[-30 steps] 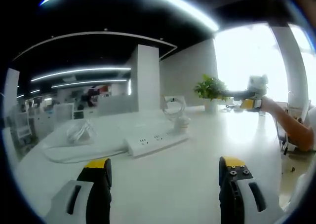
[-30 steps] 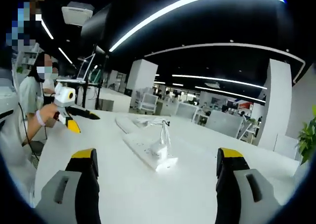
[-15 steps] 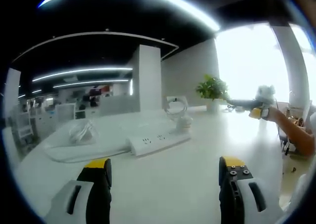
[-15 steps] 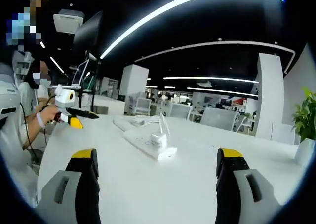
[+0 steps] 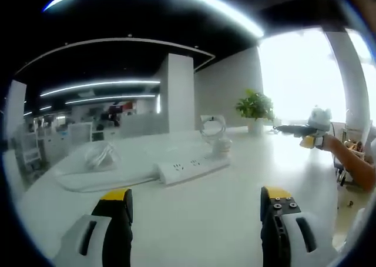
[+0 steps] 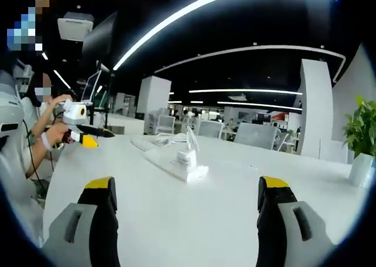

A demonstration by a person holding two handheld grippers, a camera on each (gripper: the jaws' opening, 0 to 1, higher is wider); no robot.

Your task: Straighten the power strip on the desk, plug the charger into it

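The white desk (image 5: 194, 220) spread wide ahead of both tools, and on it the power strip (image 5: 192, 168) lay well beyond the left gripper (image 5: 195, 211), ahead and slightly to the left, running at a slant to the line of the jaws. From the right gripper (image 6: 183, 211) it sat straight ahead, seen nearly end-on (image 6: 176, 164). Both grippers stood with jaws parted and nothing between them.

The strip looked a rigid plastic bar, light and likely to slide easily on the smooth top, so a push near one end should swing it; pinching across its narrow width would give better control. The charger (image 6: 187, 157) rested on the strip's nearer end in the right gripper view (whether already seated in a socket could not be made out). It seemed small, hard and light, best taken by its flat sides, with its looped cable (image 5: 212, 124) left free.

A pale bundle (image 5: 100, 156) far left of the left gripper was too blurred to identify, and the strip's own cord was hard to trace.
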